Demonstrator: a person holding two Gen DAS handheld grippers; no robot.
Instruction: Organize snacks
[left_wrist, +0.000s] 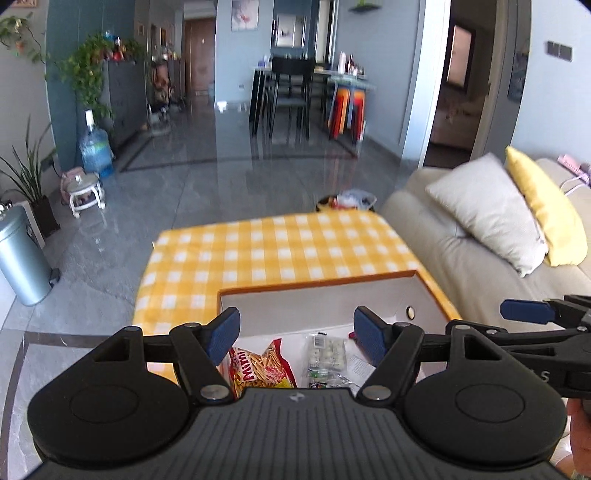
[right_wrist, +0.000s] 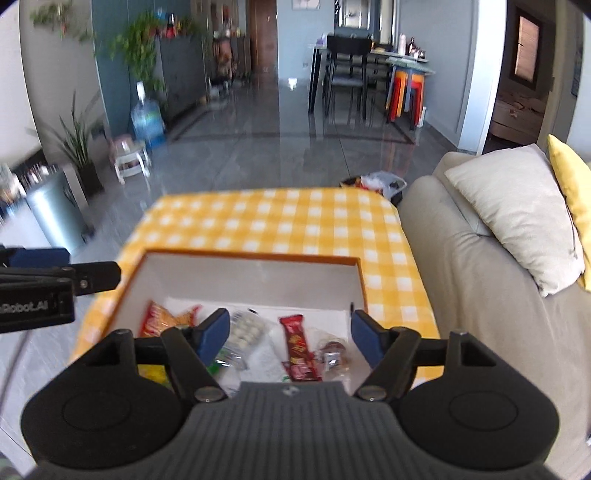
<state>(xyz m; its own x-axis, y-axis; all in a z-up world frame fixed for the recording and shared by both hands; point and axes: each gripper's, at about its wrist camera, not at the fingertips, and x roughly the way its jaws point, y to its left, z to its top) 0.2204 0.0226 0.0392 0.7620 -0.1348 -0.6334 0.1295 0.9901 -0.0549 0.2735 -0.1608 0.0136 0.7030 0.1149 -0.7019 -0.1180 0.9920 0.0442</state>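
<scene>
A: Snacks all sit inside the white box (right_wrist: 251, 280): red chip bag (left_wrist: 258, 369), clear packet (right_wrist: 245, 330), red bar (right_wrist: 297, 345).

B: Both empty: left gripper (left_wrist: 295, 334) and right gripper (right_wrist: 290, 330) spread wide above the box, likely sorted.

Both cams ride on my grippers, looking fwd along the fingers and tilted down, close over the white box (right_wrist: 255, 277) on the checked table (right_wrist: 273, 218). Left cam sits further left, catching the box's near-left part (left_wrist: 317, 295). Both share box, table, sofa (right_wrist: 461, 258) and the dining area beyond.
</scene>
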